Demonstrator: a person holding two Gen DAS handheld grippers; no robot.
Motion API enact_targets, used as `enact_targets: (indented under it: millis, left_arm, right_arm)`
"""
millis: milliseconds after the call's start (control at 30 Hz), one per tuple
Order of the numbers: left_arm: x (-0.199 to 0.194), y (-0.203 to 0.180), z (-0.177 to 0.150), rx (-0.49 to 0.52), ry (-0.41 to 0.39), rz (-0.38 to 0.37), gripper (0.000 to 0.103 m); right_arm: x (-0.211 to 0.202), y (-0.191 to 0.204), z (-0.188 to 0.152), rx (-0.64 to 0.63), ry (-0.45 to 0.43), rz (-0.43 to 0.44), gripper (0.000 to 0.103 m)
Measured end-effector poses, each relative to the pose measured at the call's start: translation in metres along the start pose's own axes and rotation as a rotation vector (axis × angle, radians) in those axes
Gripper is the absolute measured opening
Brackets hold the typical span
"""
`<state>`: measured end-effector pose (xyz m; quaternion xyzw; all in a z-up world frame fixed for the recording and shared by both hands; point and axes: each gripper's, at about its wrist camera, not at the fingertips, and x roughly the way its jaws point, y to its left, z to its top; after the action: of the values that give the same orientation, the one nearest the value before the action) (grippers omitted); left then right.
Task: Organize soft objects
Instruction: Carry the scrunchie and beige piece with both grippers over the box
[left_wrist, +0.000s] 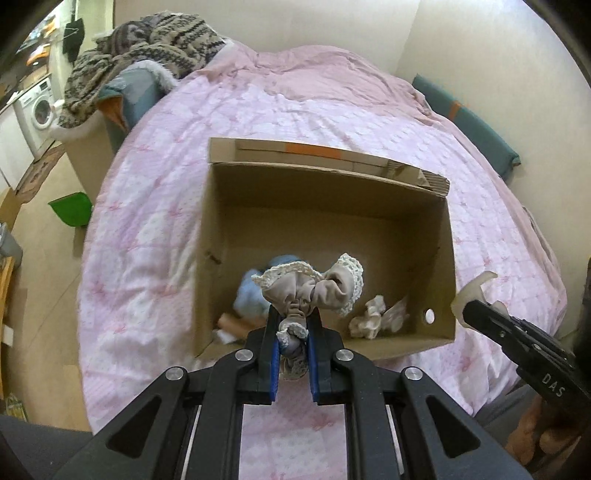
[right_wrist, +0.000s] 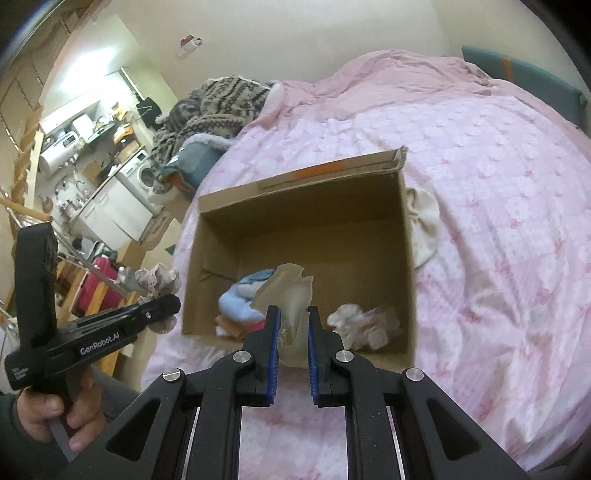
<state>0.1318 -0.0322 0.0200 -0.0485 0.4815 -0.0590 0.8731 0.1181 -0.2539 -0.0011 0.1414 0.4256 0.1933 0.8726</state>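
Note:
An open cardboard box (left_wrist: 332, 177) sits on the pink bed and also shows in the right wrist view (right_wrist: 295, 199). My left gripper (left_wrist: 293, 315) is shut on a beige lace-trimmed cloth (left_wrist: 314, 288), held over the box's near edge. My right gripper (right_wrist: 292, 317) is shut on a translucent cream soft piece (right_wrist: 291, 295), also over the near edge; it shows at the right of the left wrist view (left_wrist: 474, 291). Inside the box lie a light blue soft item (right_wrist: 240, 295), an orange piece (left_wrist: 232, 323) and a crumpled white cloth (right_wrist: 362, 325).
The pink quilt (left_wrist: 295, 103) covers the bed. A white cloth (right_wrist: 424, 225) lies just right of the box. A patterned knit blanket (left_wrist: 147, 48) is piled at the bed's far left. A green dustpan (left_wrist: 72, 210) lies on the floor on the left.

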Motion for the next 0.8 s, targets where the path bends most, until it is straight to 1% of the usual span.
enact_targets:
  millis: [167, 333, 433, 567, 700, 800]
  left_arm:
    - [0.023, -0.017, 0.011, 0.038, 0.015, 0.021, 0.011]
    - [0.050, -0.027, 0.016, 0.060, 0.051, 0.046, 0.011]
    - [0.063, -0.034, 0.014, 0.093, 0.050, 0.068, 0.011]
    - [0.079, -0.039, 0.009, 0.103, 0.077, 0.053, 0.011]
    - [0.087, -0.045, 0.004, 0.128, 0.079, 0.075, 0.011]
    - [0.090, -0.049, 0.001, 0.145, 0.082, 0.077, 0.011]
  right_arm:
    - [0.013, -0.016, 0.010, 0.024, 0.008, -0.030, 0.014]
    - [0.035, -0.034, 0.010, 0.063, 0.043, -0.074, 0.014]
    - [0.045, -0.040, 0.006, 0.088, 0.072, -0.081, 0.014]
    - [0.057, -0.042, 0.000, 0.091, 0.110, -0.097, 0.014]
    - [0.063, -0.041, 0.001, 0.090, 0.121, -0.095, 0.014]
    - [0.067, -0.041, 0.000, 0.097, 0.138, -0.090, 0.014]
